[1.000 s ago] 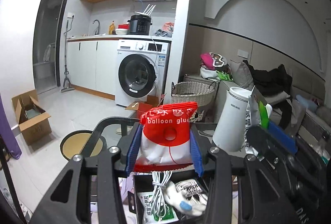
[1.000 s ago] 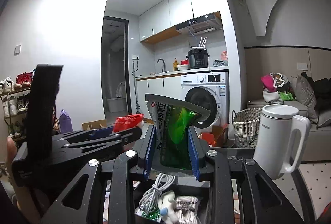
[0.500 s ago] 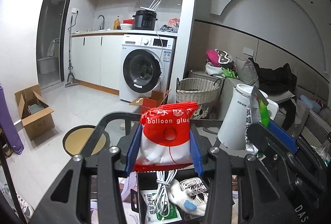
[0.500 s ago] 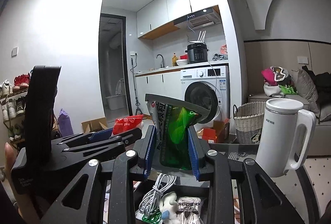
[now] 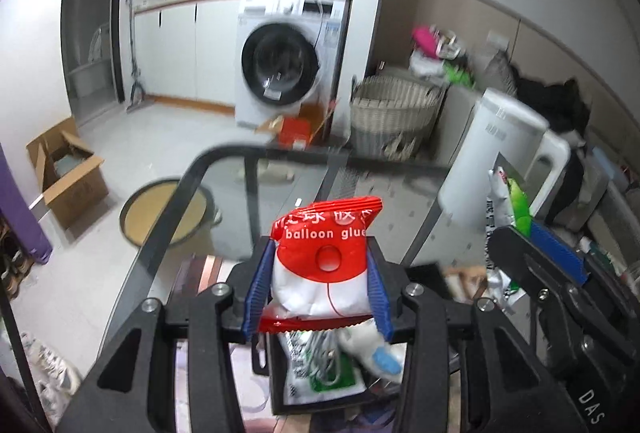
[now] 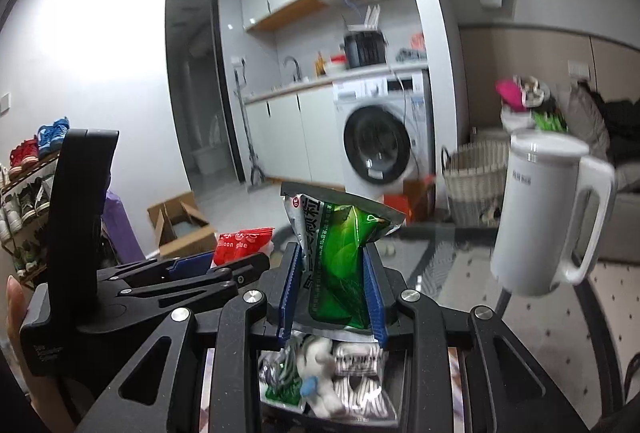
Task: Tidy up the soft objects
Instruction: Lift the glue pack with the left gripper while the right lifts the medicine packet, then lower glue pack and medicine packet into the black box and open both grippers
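My left gripper [image 5: 318, 291] is shut on a red and white "balloon glue" packet [image 5: 322, 265], held upright above a black tray [image 5: 276, 381]. The tray holds a white cable bundle, a green and white packet and a small white soft toy [image 5: 370, 351]. My right gripper [image 6: 331, 289] is shut on a green and silver packet [image 6: 340, 261], also above the tray [image 6: 406, 397]. The left gripper and its red packet [image 6: 242, 239] show at the left of the right wrist view. The right gripper with its green packet [image 5: 510, 207] shows at the right of the left wrist view.
A white electric kettle [image 5: 492, 161] [image 6: 548, 209] stands on the glass table [image 5: 224, 201] to the right. Beyond are a wicker basket [image 5: 394, 117], a washing machine [image 5: 286, 57], a cardboard box [image 5: 64, 169] on the floor and a shoe rack [image 6: 24, 193] at left.
Both grippers have tilted downward and moved a little, so the table and tray show more. Each still holds its packet.
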Tool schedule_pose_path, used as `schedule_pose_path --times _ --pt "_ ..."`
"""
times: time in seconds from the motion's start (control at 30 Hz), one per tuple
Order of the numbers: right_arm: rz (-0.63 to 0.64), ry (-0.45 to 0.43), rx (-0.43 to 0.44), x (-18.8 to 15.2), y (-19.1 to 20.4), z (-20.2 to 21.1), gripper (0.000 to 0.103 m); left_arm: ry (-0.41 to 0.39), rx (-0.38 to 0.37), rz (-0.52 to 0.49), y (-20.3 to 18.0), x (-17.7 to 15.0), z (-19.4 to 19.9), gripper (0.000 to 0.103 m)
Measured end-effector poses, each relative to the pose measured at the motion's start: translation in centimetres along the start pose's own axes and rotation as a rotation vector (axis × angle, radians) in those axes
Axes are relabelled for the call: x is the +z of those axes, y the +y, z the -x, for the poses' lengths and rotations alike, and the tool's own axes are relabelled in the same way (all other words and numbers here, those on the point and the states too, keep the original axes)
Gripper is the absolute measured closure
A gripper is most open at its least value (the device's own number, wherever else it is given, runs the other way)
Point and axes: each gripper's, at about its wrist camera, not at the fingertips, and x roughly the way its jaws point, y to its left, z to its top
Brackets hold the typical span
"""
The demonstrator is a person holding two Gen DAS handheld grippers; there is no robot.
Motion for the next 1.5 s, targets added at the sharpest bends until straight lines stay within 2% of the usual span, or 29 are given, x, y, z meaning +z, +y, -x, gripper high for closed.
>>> schedule_pose_path --times 0.1,0.27,0.6,1.1,1.23,1.5 --pt "-0.004 0.082 -0.020 -0.4 -0.5 -1.6 0.074 0.066 0.007 0.003 0.1 -0.5 -1.4 0.060" --pt "-0.024 0.240 0.009 -1.6 -1.2 -4.4 0.074 0.151 0.028 -0.024 -0.4 -1.5 -3.0 0.060" --pt "-0.087 0.426 0.027 -4.5 -2.8 -7.6 0.074 0.263 0.015 -0.039 -0.4 -2.5 -5.0 0.060" --pt "-0.086 0.451 0.022 -5.1 -2.9 -7.8 0.072 0.260 0.033 -0.069 -0.6 -2.5 -4.7 0.059" --pt "-0.089 0.459 0.027 -5.1 -2.9 -7.8 0.071 0.261 0.043 -0.067 -0.4 -2.6 -4.7 0.053" --pt "-0.086 0.462 0.013 -5.1 -2.9 -7.8 0.064 0.254 0.050 -0.063 -0.1 -2.5 -4.6 0.051"
